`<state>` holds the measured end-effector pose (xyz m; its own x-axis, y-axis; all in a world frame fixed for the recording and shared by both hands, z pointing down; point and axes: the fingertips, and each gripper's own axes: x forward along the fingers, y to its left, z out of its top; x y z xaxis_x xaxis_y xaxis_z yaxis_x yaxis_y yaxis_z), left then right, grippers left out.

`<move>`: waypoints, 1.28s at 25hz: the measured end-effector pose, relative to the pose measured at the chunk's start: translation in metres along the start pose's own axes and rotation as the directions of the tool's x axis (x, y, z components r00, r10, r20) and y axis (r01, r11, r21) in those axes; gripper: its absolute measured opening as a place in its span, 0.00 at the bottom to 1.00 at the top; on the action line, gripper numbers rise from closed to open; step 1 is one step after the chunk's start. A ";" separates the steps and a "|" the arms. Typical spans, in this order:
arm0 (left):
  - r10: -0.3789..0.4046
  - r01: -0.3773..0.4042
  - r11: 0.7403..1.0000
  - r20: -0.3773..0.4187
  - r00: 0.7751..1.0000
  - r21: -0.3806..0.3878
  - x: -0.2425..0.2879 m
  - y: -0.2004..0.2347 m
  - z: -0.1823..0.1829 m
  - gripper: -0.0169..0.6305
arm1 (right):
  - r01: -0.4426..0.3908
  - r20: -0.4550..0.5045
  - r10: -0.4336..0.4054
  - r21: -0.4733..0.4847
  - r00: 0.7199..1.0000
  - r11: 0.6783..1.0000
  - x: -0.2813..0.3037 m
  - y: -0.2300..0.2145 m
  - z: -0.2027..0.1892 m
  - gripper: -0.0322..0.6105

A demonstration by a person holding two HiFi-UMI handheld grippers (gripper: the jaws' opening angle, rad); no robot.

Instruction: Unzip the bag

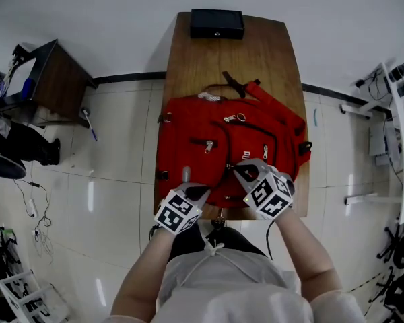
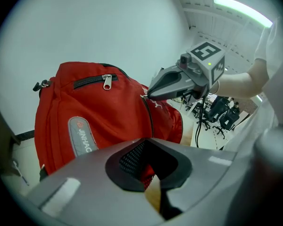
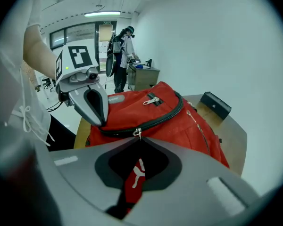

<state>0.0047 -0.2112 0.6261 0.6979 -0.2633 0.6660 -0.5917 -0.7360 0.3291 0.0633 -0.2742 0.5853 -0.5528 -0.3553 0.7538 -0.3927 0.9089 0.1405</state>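
At the lower middle of the head view, the left hand-held gripper [image 1: 188,184] and the right hand-held gripper [image 1: 246,172] cover the near edge of the red bag [image 1: 215,136]. The person's torso [image 1: 222,274] hides the near end of the surface [image 1: 188,52].

In each gripper view we see that gripper's grey body filling the lower half, hiding the bag's lower part. The pull tab [image 3: 133,181] runs down out of sight between the right jaws. Through the left jaws we make out only a scrap of red mesh, and we cannot tell how much they pinch.

At the head view's left edge a second person [image 1: 20,143] is cut off, with only dark legs showing.
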 end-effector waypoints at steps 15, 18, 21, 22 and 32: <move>0.013 -0.012 1.000 0.005 1.000 -0.023 0.002 0.000 0.000 0.03 | 0.090 0.080 -0.094 0.054 0.992 0.994 0.002 -0.097 0.043 0.09; 0.017 -0.017 1.000 0.012 1.000 -0.021 0.002 0.000 0.000 0.04 | 0.091 0.099 -0.098 0.078 0.990 0.993 0.007 -0.107 0.052 0.10; 0.017 -0.017 1.000 0.016 1.000 -0.022 0.002 0.001 -0.001 0.03 | 0.080 0.122 -0.092 0.098 0.988 0.992 0.015 -0.115 0.065 0.11; 0.012 -0.012 1.000 0.016 1.000 -0.024 0.002 0.001 -0.001 0.04 | 0.076 0.128 -0.089 0.103 0.988 0.992 0.018 -0.117 0.070 0.11; -0.014 0.015 0.999 0.024 1.000 -0.045 -0.001 -0.002 -0.003 0.04 | 0.058 0.175 -0.096 0.211 0.980 0.976 0.031 -0.118 0.077 0.13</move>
<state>0.0039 -0.2076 0.6274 0.7155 -0.2680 0.6452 -0.5987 -0.7111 0.3686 0.0360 -0.4089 0.5426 -0.6327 -0.4736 0.6127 -0.5703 0.8202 0.0451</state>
